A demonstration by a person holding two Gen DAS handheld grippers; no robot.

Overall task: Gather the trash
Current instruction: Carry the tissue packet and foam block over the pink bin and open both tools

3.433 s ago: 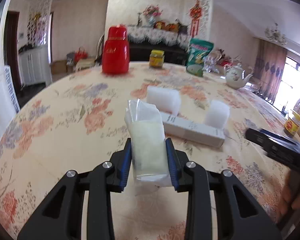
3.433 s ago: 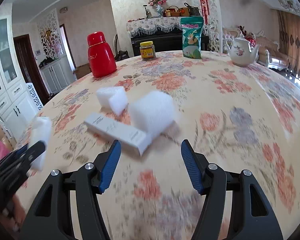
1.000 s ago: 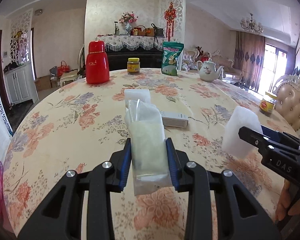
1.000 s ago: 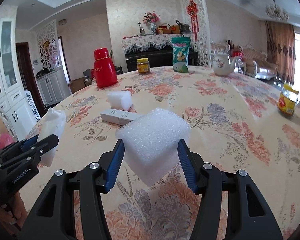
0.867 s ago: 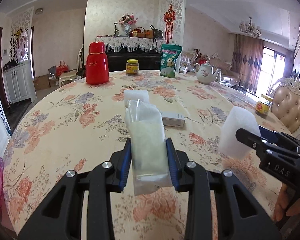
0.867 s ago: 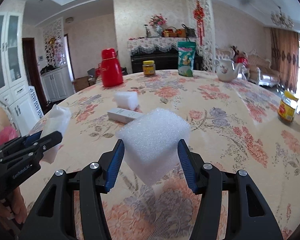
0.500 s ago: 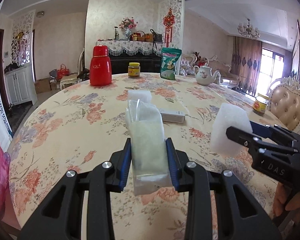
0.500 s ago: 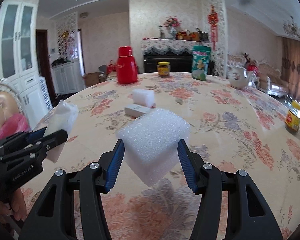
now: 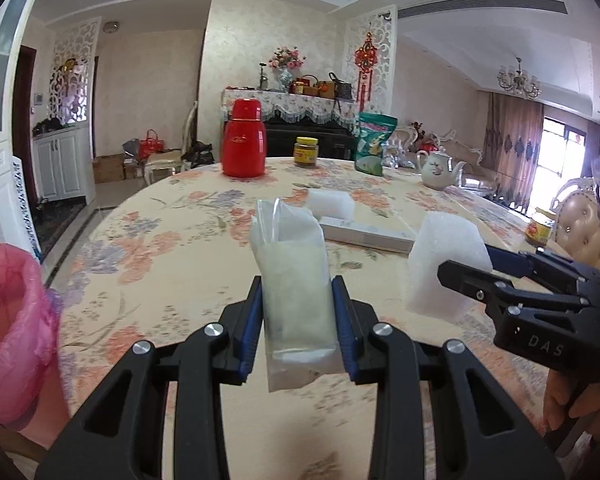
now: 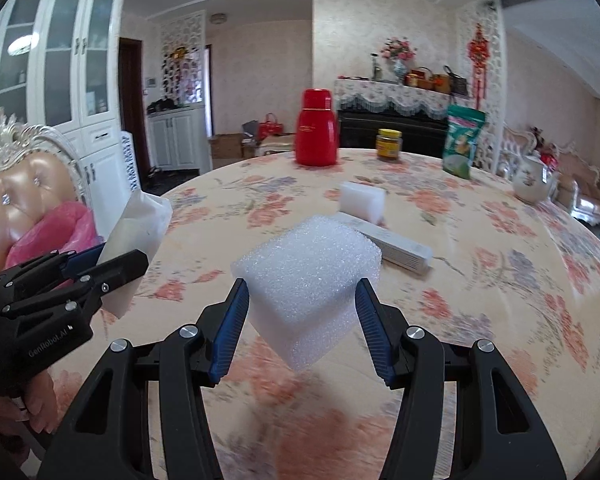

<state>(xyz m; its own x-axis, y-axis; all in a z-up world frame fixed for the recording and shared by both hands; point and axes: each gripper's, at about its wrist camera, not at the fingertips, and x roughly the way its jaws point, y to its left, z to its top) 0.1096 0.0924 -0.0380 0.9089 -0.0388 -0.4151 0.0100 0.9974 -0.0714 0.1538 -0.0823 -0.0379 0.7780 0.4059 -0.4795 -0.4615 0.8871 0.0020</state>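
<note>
At lower centre of each wrist view, the left tongs [image 9: 298, 320] pinch a clear plastic bag [image 9: 294, 280] upright, while the right tongs [image 10: 300, 312] grip a white foam block [image 10: 306, 280], both held above the floral table [image 10: 480, 240]. A pink-lined bin [image 9: 12, 320], cut off at the left edge, seems partly hidden. Farther back lie another foam block [image 10: 362, 196] and a slim box [image 10: 396, 246].
</note>
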